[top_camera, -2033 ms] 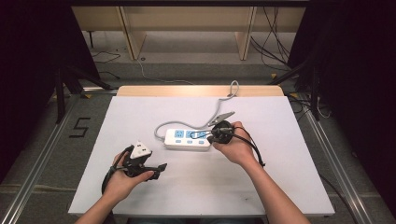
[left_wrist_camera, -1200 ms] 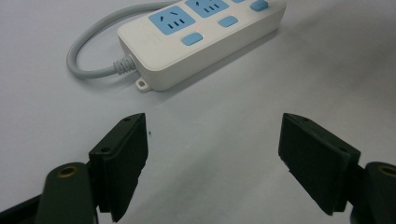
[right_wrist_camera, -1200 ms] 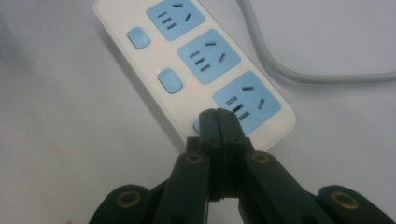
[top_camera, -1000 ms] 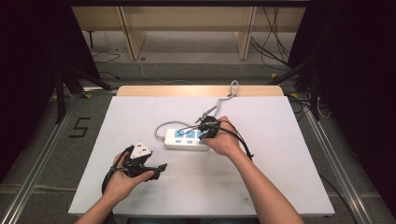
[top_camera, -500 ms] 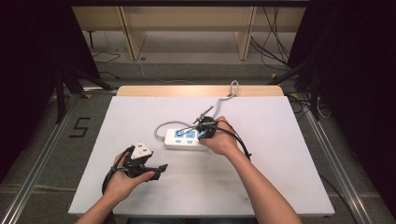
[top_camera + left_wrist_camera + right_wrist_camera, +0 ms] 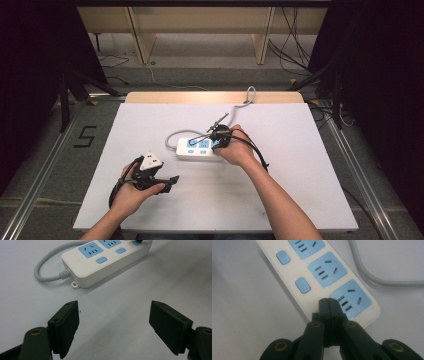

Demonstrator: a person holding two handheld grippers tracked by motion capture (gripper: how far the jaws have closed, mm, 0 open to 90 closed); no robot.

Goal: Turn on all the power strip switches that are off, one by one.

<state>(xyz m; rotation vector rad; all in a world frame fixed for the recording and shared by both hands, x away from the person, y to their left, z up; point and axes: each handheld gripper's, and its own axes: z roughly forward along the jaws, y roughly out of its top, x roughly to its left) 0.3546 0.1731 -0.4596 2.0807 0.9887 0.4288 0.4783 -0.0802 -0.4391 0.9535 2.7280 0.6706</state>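
— On the left side of the white counter [image 6: 125, 125], what is the person's left hand doing?

— It is holding the left hand-held gripper [image 6: 170, 180] low over the sheet, near the front edge. In the left gripper view its jaws are standing wide apart with nothing between them, just bare counter, and they are pointing toward the power strip [image 6: 105, 260].

— And where is that strip lying?

— It is lying flat near the middle of the counter, white with blue sockets and blue buttons [image 6: 302, 285]. Its grey cord [image 6: 172, 137] is looping out of the left end and running back toward the far edge.

— Moving right, what is the other hand doing?

— The right hand [image 6: 237, 150] is resting at the strip's right end, holding the right hand-held gripper [image 6: 328, 300]. In the right gripper view its jaws are pressed fully together, gripping nothing, and the joined tips are sitting on the strip's top beside the end socket [image 6: 350, 300]. Whether they are pressing down, I can't tell.

— Anything lit?

— Small red lights [image 6: 315, 289] are glowing beside two of the buttons.
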